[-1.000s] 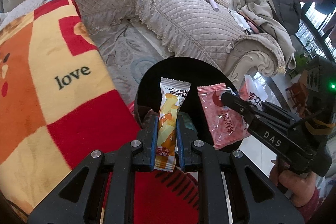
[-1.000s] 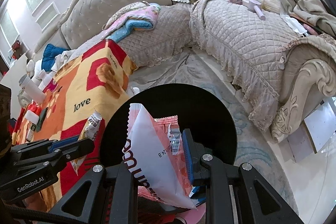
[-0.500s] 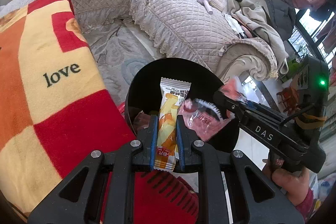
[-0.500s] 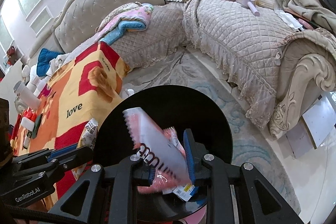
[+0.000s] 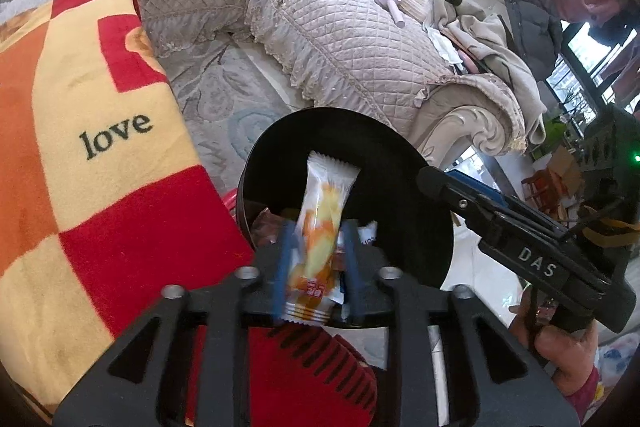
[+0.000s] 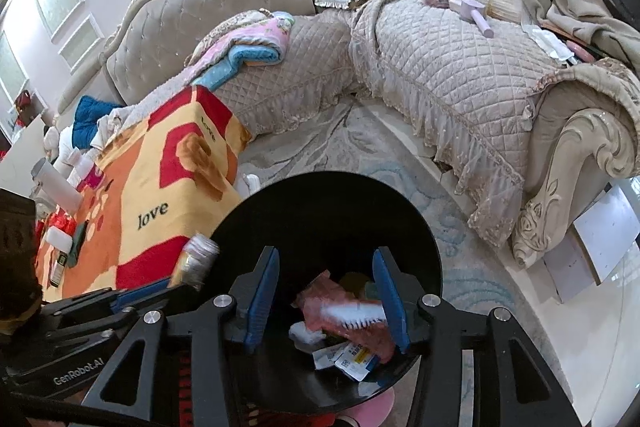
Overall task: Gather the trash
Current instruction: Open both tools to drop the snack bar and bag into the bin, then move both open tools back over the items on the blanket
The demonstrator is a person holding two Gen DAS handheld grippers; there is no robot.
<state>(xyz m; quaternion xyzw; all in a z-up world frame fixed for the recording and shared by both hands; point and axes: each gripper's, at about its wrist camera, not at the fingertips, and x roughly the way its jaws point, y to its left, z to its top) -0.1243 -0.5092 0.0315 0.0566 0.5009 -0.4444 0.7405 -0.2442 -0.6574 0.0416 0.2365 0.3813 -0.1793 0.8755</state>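
A: Which step was judged to be in hand?

B: The drop into the bin. Both grippers were held over the black bin (image 5: 280, 163), and the jaws of both were opening. In the left wrist view the left gripper (image 5: 316, 267) was seen at 6 o'clock with the orange and white wrapper (image 5: 320, 227) upright between its jaws; the blue pads were spread just clear of its sides, so it was taken to be slipping free rather than pinched.

A: And the right gripper?

B: In its own view the right gripper (image 6: 326, 295) was seen with jaws spread and nothing between them. The pink wrapper (image 6: 340, 311) was found below, inside the bin, blurred, toward 5 o'clock of the bin floor.

A: What else was noted in the bin?

B: A white scrap and a small blue and yellow packet (image 6: 352, 355) were seen beside the pink wrapper, with a reddish-brown wrapper near the 9 o'clock wall in the left view. The rest was too dark to tell.

A: What was the next move thought to call for?

B: Wider jaws on the left, so that the orange wrapper could fall inside the rim and not onto the red and yellow blanket (image 5: 100, 147) at 9 o'clock. Then both grippers would have to be lifted away and more trash sought.
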